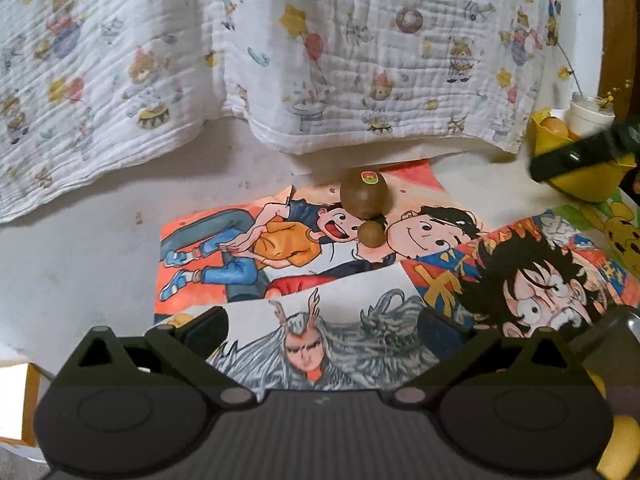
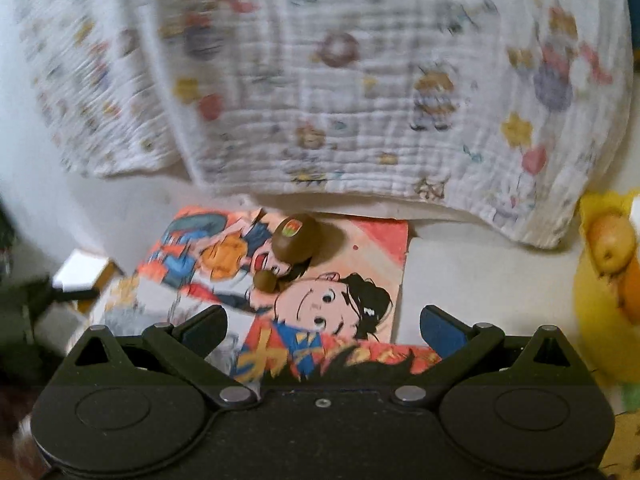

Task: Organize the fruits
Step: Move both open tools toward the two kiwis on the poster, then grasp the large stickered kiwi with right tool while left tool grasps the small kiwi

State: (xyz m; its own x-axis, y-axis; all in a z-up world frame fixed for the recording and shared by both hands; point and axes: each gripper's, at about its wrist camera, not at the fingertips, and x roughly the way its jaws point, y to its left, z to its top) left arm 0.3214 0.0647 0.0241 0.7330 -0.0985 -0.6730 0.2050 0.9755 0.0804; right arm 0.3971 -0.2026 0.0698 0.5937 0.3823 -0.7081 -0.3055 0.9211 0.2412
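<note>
Open tabletop (image 1: 80, 248) is seen left of the kiwi (image 1: 363, 193) and small brown fruit (image 1: 371, 233), which touch — approach from behind is blocked by the hanging cloth (image 1: 280, 60); the yellow bowl (image 1: 580, 176) is set at right.

Table (image 1: 80, 248): pale, off-white top, faintly marked and scuffed; it fills the near and middle ground in both views.
Cloth (image 1: 320, 60): white crinkled cotton printed with small bears, stars, balloons and drums; it hangs across the far side, its hem lying on the table.
Drawings (image 1: 280, 248): several coloured cartoon sheets lie flat and overlapping on the table, from the middle to the near right.
Wood (image 1: 620, 20): a brown wooden surface shows at the far right edge.
Light: dim and even, soft shadows under the hem of the cloth; the right wrist view is blurred.
</note>
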